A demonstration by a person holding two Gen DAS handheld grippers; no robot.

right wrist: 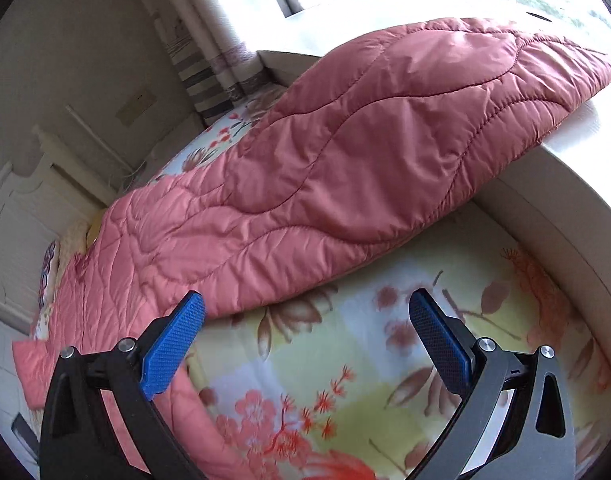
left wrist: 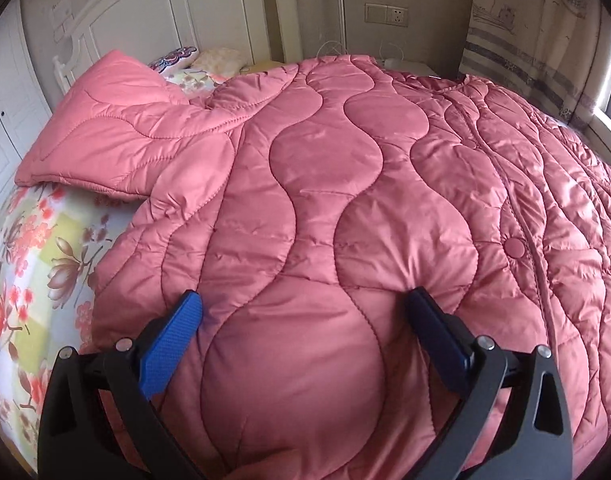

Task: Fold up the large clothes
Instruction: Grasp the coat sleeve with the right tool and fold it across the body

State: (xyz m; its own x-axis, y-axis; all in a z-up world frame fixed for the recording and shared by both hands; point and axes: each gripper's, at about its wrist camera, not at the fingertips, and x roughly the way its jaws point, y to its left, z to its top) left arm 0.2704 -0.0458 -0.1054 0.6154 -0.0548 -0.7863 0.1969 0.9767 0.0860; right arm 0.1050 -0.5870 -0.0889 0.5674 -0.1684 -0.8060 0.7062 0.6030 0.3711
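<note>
We see the coat point(left wrist: 325, 200) spread flat on the bed point(left wrist: 37, 264), sleeves point(right wrist: 385, 128) out toward 2 and 10 o'clock: folding unstarted. Left tongs point(left wrist: 305, 304) and right tongs point(right wrist: 307, 308) gape wide, empty.

Floral bedsheet point(left wrist: 33, 264) on bed; white headboard point(left wrist: 153, 12); wall socket point(left wrist: 386, 13); striped curtain point(left wrist: 525, 40); window sill point(right wrist: 385, 8).

Jacket point(left wrist: 325, 184): spread across the bed point(left wrist: 37, 264).
Sleeve point(right wrist: 405, 128): end on the window ledge point(right wrist: 545, 184) beside the bed.
Pillows point(left wrist: 197, 64): behind jacket, at headboard point(left wrist: 165, 12).
</note>
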